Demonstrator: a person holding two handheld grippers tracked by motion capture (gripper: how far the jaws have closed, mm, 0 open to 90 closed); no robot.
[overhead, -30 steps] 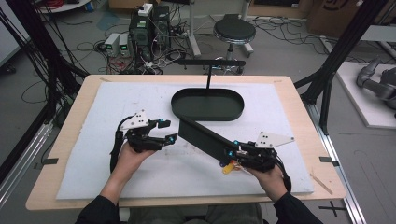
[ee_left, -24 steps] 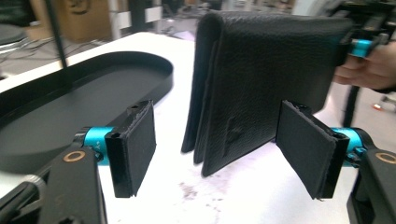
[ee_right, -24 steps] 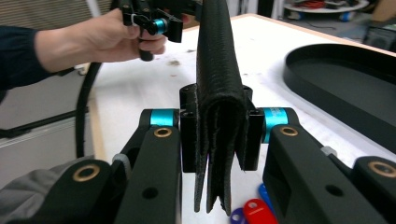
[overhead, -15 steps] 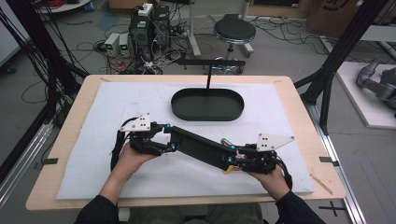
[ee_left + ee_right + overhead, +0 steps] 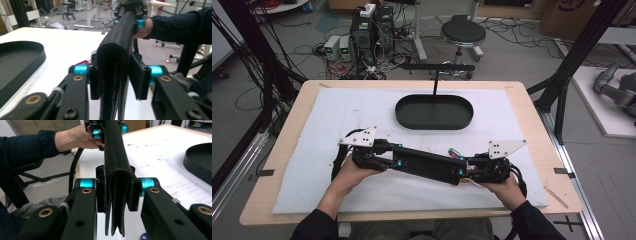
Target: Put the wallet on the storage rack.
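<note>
Since a second ago the long folded black textured fabric strip has swung level between the left gripper, whose jaws have just been closing around its end with one pad not yet touching, and the right gripper, clamped on the other end.

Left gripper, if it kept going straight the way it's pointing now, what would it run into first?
Most likely the right gripper. The left gripper points along the folded black case, whose far end the right gripper clamps. Depth is foreshortened in the left gripper view, so exact alignment is uncertain.

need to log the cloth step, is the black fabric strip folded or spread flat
Folded: the black fabric strip is doubled over a rounded top edge, layered edges hanging below, between both grippers.
</note>
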